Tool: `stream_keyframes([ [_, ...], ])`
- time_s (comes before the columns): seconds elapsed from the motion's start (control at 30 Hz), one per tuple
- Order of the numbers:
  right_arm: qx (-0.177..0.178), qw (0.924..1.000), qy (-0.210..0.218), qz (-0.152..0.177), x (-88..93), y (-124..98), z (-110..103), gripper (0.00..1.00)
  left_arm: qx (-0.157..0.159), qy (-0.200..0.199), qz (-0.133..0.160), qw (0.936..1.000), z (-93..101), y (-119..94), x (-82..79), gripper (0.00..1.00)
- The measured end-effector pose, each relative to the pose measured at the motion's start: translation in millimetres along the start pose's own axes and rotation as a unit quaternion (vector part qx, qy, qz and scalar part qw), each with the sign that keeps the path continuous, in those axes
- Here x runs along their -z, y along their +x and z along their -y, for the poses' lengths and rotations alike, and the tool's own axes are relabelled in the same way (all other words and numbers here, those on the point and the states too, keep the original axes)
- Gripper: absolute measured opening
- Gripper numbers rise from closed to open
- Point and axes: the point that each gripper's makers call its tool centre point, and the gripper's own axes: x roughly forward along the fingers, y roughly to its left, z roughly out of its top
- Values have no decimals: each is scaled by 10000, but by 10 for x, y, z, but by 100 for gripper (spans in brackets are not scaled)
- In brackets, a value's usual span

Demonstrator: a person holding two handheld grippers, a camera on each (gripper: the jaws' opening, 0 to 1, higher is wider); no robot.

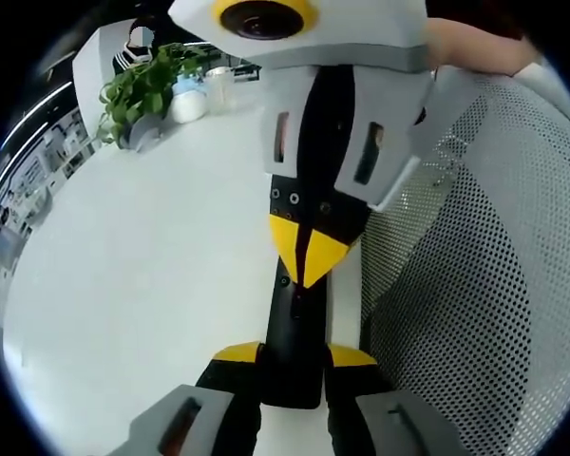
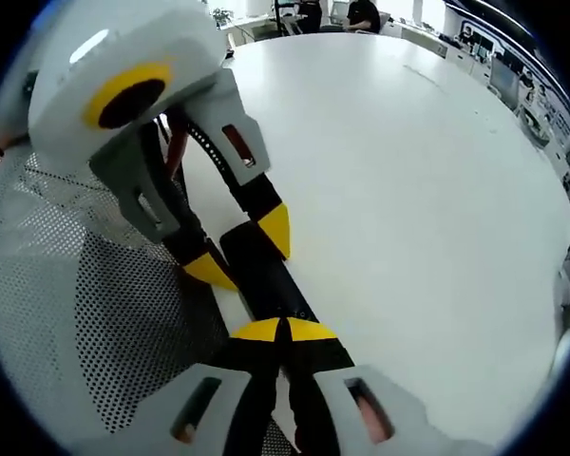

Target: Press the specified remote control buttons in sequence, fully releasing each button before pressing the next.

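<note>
1. While you've got both grippers meeting over the table edge, the black remote control (image 1: 294, 351) sits lengthwise between them, lying on the white table (image 1: 152, 275) right along its edge, next to the perforated mesh chair back (image 1: 475, 285).
2. Your left gripper (image 1: 294, 356) has its yellow-tipped jaws set either side of the near end of the remote, clamped onto it as far as I can see. From the right gripper view you can see that same gripper (image 2: 247, 247) straddling the far end of the remote (image 2: 266, 275).
3. Your right gripper (image 2: 283, 331) has its yellow tips pinched together with only a thin line between them, right on top of the remote. In the left gripper view it (image 1: 307, 255) comes down from the top, tips together in a point on the remote's upper face.
4. I can't make out any buttons, so which one is under the tips is anyone's guess.
5. Off in the far corner of the table there's a leafy green plant (image 1: 147, 90) with a white pot (image 1: 188, 103) beside it.
</note>
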Motion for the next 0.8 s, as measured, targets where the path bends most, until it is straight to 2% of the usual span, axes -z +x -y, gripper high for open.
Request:
stream_keyframes([
  [0.2,95,9995,-298,-50,0,-4,-22,0,-17,-51,28,10000,-5,1,-1,24],
  [0.8,39,9988,-447,-172,47,-14,-52,0,-65,-71,26,10000,-21,5,-5,24],
])
